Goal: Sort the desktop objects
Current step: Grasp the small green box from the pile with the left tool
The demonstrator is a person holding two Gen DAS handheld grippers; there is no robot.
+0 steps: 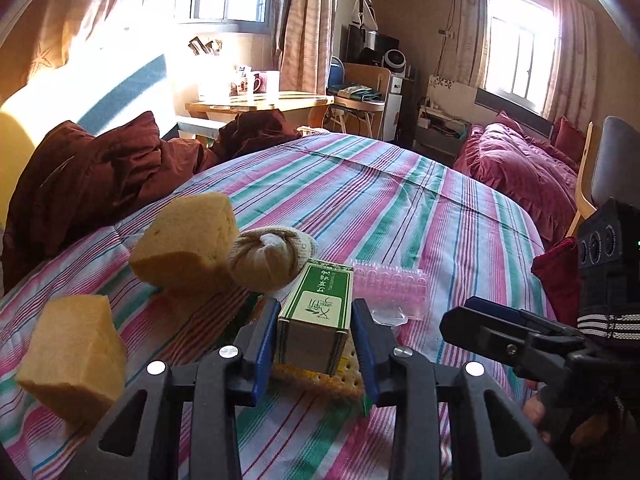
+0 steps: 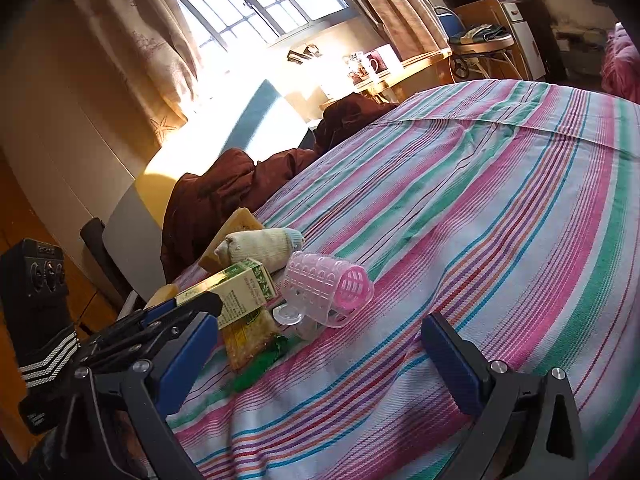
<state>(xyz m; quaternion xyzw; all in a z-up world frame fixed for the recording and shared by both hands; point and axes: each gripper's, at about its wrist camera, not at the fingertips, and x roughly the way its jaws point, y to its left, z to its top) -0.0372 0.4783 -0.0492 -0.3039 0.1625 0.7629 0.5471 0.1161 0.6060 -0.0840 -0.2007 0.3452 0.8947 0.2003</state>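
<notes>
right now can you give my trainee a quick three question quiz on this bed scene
1. True or false: the left gripper has its fingers on either side of the green box.
2. What does the right gripper hold?
A. the pink roller
B. a sponge
C. nothing
3. How many yellow sponges show in the left wrist view?

Key:
1. True.
2. C; its fingers stand wide apart over the striped sheet.
3. Two: the near sponge and the far sponge.
</notes>
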